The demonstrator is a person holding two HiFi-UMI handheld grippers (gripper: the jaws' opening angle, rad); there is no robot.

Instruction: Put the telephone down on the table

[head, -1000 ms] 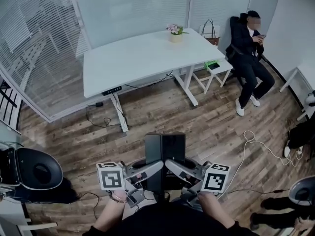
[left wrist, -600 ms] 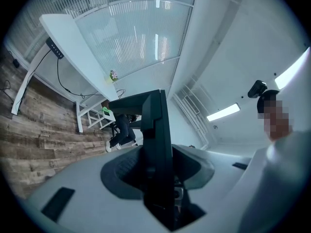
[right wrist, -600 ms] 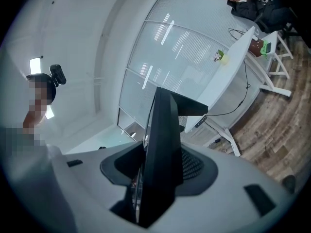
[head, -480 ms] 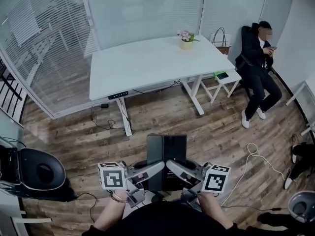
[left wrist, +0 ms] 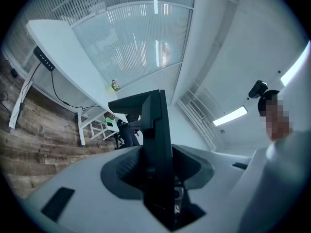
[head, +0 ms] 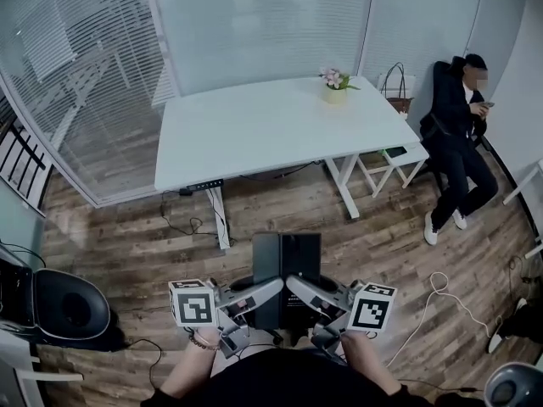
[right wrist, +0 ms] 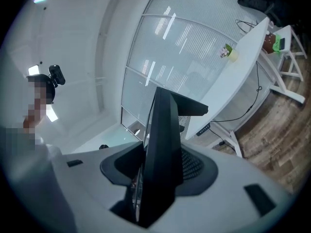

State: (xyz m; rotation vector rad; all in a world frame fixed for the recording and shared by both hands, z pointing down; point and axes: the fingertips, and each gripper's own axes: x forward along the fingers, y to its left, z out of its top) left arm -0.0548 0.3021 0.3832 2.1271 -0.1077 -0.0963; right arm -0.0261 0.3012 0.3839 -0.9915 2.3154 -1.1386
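Note:
The telephone (head: 286,265), a black boxy set, hangs in front of me above the wood floor, clamped from both sides. My left gripper (head: 268,288) is shut on its left part and my right gripper (head: 299,287) on its right part. In the left gripper view the left gripper (left wrist: 158,181) has the telephone (left wrist: 156,130) standing as a dark slab between its jaws. In the right gripper view the right gripper (right wrist: 154,178) has the telephone (right wrist: 163,140) wedged the same way. The white table (head: 254,134) stands ahead, apart from the telephone.
A small flower pot (head: 336,90) sits at the table's far right corner. A white stool (head: 400,158) and a seated person (head: 462,121) are to the right of the table. A black chair (head: 64,308) is at the left, and cables (head: 437,299) lie on the floor.
Both grippers with the telephone have travelled toward the table, which now sits lower and further right in the head view. The grip on the telephone is unchanged.

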